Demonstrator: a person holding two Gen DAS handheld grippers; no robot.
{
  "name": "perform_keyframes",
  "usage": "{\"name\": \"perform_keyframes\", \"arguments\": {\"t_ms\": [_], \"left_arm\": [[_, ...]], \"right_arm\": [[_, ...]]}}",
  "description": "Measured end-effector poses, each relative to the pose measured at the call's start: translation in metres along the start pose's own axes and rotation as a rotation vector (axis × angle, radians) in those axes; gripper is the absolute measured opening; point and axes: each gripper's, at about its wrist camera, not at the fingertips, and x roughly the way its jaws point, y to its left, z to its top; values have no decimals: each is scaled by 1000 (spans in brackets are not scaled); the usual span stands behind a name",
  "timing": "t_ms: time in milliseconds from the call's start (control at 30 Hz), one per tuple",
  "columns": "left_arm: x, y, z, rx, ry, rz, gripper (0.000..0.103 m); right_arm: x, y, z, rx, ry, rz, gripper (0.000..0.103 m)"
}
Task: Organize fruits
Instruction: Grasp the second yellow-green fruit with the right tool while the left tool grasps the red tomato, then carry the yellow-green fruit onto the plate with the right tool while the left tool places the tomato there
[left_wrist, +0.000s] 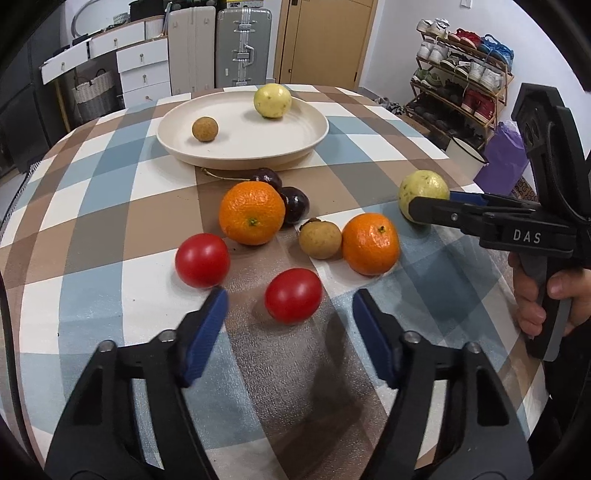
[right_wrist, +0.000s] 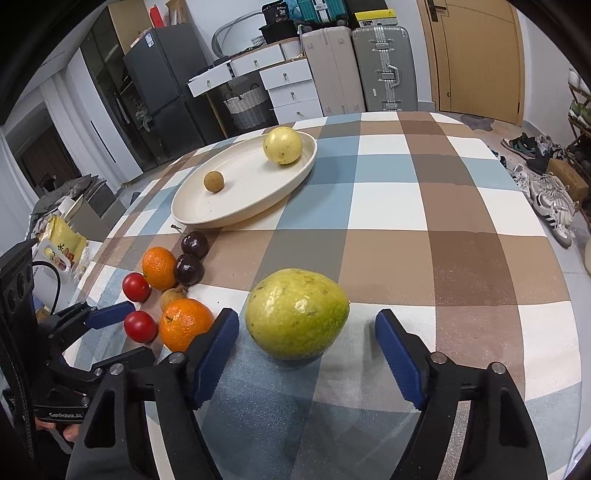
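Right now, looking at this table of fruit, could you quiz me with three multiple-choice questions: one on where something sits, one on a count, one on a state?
1. Where is the small brown round fruit?
A on the plate
B on the floor
C in a drawer

2. How many oranges are on the tablecloth?
A one
B two
C four

3. The right hand-held gripper is:
A clamped on a tomato
B open around the green fruit
C shut on nothing

Answers: 1 A, it rests on the cream plate. 2 B, one orange and another. 3 B, gaps show beside the green fruit.

Two fruits (left_wrist: 272, 100) on plate (left_wrist: 177, 147); others (left_wrist: 252, 213) before it.
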Motion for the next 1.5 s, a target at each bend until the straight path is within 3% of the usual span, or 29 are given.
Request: {"name": "perform_keyframes", "arguments": {"t_ms": [167, 300, 633, 800, 1500], "left_arm": [[-2, -1, -1, 0, -8, -20, 48], [-2, -1, -1, -1, -11, -32, 28], [-7, 0, 1, -15, -35, -45, 28], [-9, 3, 5, -25, -48, -43, 28], [-21, 14, 30, -52, -118, -14, 28]], "right_arm": [[1, 3, 1, -6, -3, 2, 74], [1, 4, 1, -6, -6, 7, 74], [1, 3, -1, 1, -5, 20, 71], [4, 2, 0, 12, 3, 27, 55], [-14, 13, 11, -17, -73, 34, 54]]}}
